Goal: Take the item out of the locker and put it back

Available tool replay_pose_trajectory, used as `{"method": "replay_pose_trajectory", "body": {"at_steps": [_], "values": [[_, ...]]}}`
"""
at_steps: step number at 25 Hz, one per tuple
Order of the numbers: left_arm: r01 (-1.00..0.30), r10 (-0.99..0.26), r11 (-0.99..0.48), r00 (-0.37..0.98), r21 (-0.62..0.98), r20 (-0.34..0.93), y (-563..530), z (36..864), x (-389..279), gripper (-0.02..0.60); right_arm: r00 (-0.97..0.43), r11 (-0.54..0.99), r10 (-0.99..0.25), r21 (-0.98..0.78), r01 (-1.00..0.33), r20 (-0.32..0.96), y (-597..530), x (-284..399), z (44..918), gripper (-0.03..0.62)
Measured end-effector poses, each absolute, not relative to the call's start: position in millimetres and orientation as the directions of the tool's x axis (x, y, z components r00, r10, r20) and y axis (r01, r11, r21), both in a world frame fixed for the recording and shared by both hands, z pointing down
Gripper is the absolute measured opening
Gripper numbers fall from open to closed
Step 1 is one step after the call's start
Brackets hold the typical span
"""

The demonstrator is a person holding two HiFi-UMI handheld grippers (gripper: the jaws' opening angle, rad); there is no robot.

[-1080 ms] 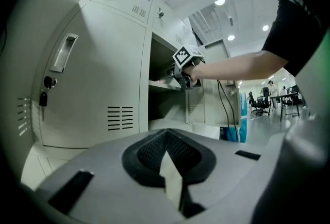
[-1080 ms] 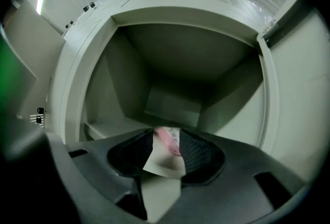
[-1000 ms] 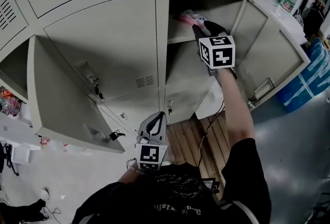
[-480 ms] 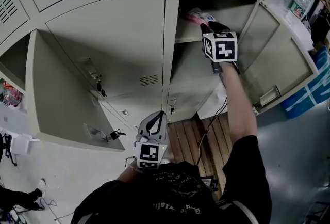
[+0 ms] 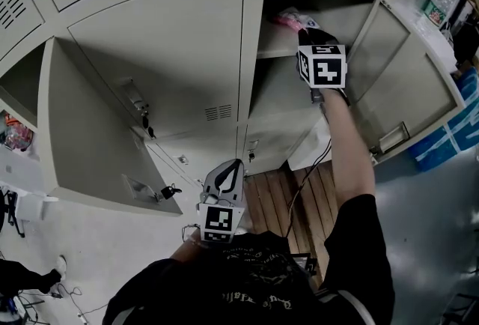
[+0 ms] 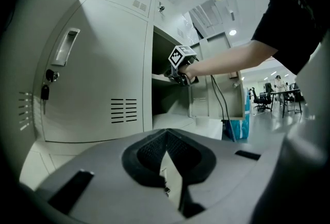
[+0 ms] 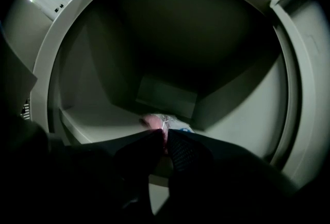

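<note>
Right gripper (image 5: 303,31) on packet (image 5: 288,19), locker shelf (image 5: 271,48).
Its jaws just closing, pinching the packet's edge; left gripper (image 6: 165,135) pressed together, empty.

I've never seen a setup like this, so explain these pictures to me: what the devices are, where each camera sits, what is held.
No robot here: a person holds a two-jaw gripper in each hand. The wide picture comes from a camera on the person's head, looking down; the other two come from cameras riding on the grippers, looking along their jaws. The right gripper reaches into an open locker, where a pink and white packet lies on the upper shelf. Its jaws have just been closing and now pinch the packet's near edge. The left gripper is held low by the person's chest, jaws together, holding nothing. The marked cube on each is part of the gripper.
</note>
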State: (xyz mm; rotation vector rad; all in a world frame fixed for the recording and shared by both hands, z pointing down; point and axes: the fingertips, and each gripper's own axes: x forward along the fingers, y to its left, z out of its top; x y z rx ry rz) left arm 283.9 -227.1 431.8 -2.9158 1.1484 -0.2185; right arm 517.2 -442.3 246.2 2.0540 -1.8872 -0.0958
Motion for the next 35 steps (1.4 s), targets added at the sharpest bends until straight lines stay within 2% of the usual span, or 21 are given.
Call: {"method": "replay_pose_trajectory", "body": {"at_steps": [8, 21, 35], "values": [[-0.696, -0.697, -0.716, 0.709, -0.054, 0.109, -226, 424, 276, 0.008, 0.16, -0.135, -0.985, 0.292, -0.947, 0.064, -430, 519, 233, 0.028], [-0.703, -0.703, -0.71, 0.705, -0.045, 0.093, -214, 418, 273, 0.008, 0.136, -0.148, -0.989, 0.304, -0.941, -0.058, -360, 500, 211, 0.028], [-0.723, -0.723, -0.69, 0.688, -0.021, 0.057, -208, 406, 265, 0.008, 0.127, -0.149, -0.987, 0.274, -0.95, -0.095, -277, 474, 233, 0.028]]}}
